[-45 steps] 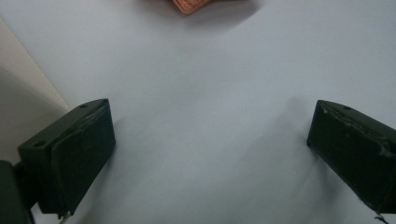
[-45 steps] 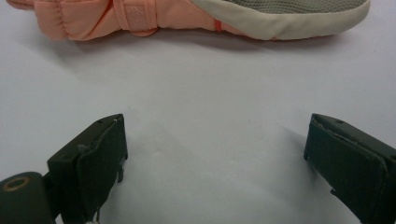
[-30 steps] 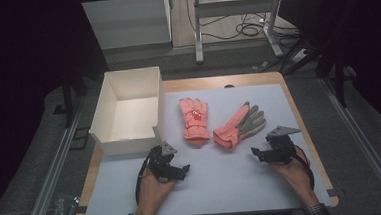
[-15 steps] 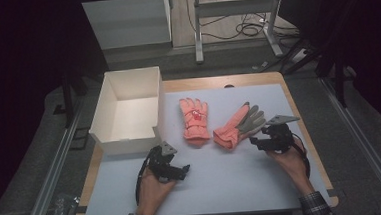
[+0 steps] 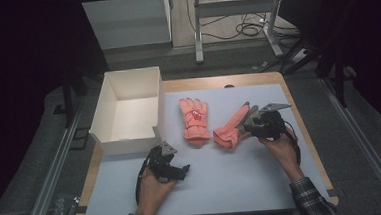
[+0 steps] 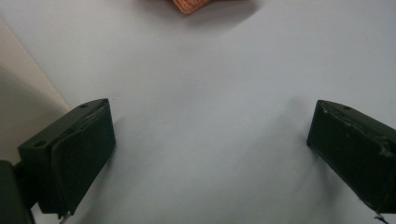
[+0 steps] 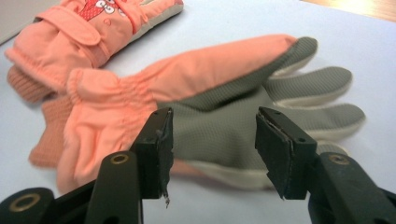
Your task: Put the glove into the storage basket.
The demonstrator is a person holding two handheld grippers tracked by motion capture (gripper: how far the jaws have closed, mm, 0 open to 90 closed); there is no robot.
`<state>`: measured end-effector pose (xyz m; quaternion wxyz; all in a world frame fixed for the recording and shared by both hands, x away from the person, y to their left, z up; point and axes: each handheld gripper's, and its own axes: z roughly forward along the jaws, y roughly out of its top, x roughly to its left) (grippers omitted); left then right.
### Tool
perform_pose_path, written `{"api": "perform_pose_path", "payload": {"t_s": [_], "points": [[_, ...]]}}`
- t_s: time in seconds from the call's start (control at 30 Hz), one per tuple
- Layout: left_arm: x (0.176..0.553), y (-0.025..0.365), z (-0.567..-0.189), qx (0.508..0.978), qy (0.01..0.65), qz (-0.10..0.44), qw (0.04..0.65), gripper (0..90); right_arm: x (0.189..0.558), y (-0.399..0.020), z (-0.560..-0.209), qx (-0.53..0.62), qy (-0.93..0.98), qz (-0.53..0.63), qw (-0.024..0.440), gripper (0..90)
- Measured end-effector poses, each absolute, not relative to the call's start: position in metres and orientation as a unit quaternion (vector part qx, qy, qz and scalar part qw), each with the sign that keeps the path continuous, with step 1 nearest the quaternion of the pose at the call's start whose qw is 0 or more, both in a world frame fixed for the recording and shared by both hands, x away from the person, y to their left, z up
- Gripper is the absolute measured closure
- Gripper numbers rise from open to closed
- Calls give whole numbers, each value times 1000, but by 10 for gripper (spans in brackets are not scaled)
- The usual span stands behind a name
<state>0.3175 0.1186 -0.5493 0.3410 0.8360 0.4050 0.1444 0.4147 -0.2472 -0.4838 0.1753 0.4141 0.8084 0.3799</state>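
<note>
A bench [image 5: 223, 185] covered by a pale sheet carries a white cardboard box [image 5: 128, 111] at its left. The box stands open at the top, and its inside looks bare as far as the high view shows.

To the right of the box lie two salmon-pink gloves. The left glove [image 5: 194, 118] lies flat with its fingers pointing away from the person and a small red patch on its back. The right glove [image 5: 232, 127] lies just beside it, angled, with its grey palm [image 7: 224, 126] turned up and its knitted cuff near the other glove's cuff.

The right gripper [image 5: 252, 124], held in the person's right hand [image 5: 278, 144], is at the right glove. Its black fingers [image 7: 159, 149] stand partly apart and have just been closing, with the grey palm seen between them; whether they press the fabric cannot be told.

The left gripper [image 5: 182, 169] rests low over the bare sheet in front of the box, its fingers [image 6: 79, 154] wide apart with nothing between them.
</note>
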Motion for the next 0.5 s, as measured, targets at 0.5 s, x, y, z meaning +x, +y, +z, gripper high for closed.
{"api": "perform_pose_path", "payload": {"t_s": [0.5], "points": [[317,119,-549,836,405,145,341,11,438,-230,-503,448,816,324,169,814]]}}
